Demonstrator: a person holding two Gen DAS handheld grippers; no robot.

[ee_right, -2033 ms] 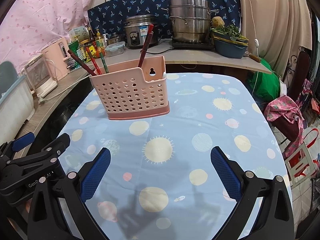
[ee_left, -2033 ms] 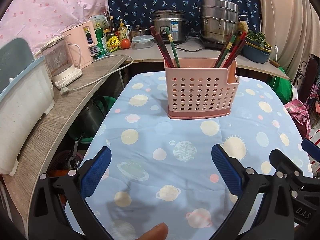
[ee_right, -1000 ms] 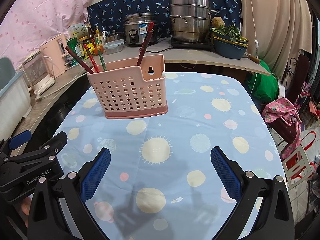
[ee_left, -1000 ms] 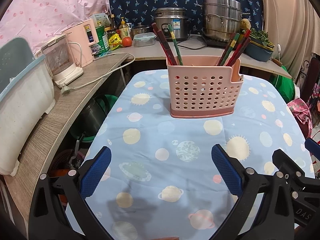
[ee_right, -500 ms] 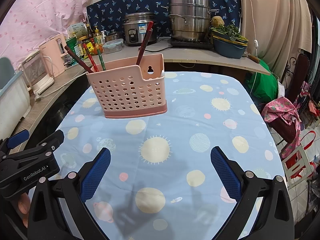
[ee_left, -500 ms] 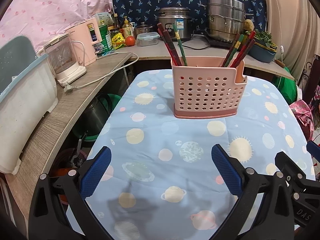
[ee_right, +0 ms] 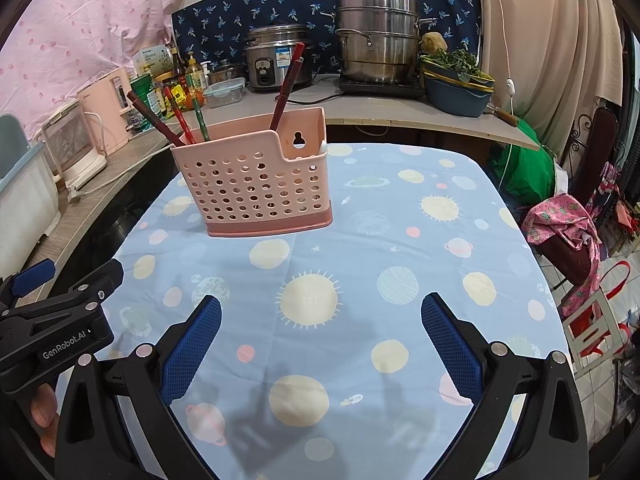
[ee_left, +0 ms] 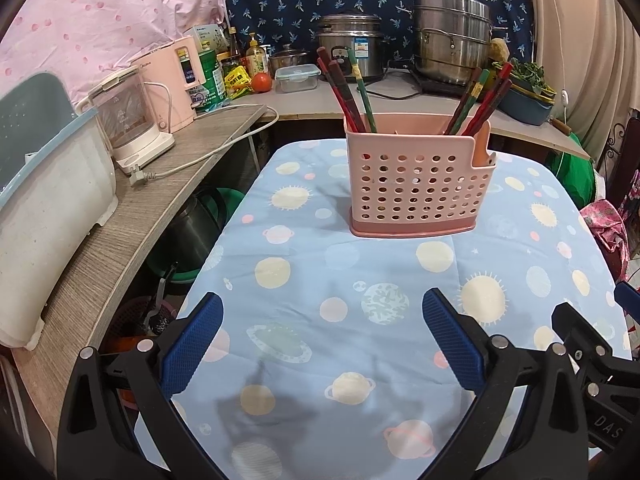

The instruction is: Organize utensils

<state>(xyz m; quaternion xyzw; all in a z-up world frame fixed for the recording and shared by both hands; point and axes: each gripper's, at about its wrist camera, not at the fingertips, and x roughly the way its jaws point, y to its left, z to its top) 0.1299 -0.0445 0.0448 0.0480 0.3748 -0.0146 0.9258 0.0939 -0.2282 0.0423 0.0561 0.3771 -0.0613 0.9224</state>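
My left gripper wide, reads "GenRobot.AI" | holder upright mid-table, long side facing me | chopsticks lean outward at both ends | my right gripper wide, "DAS" readable.

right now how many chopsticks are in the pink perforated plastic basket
7 chopsticks visible: three at the left end of the pink basket, four at its right end; more may be hidden.
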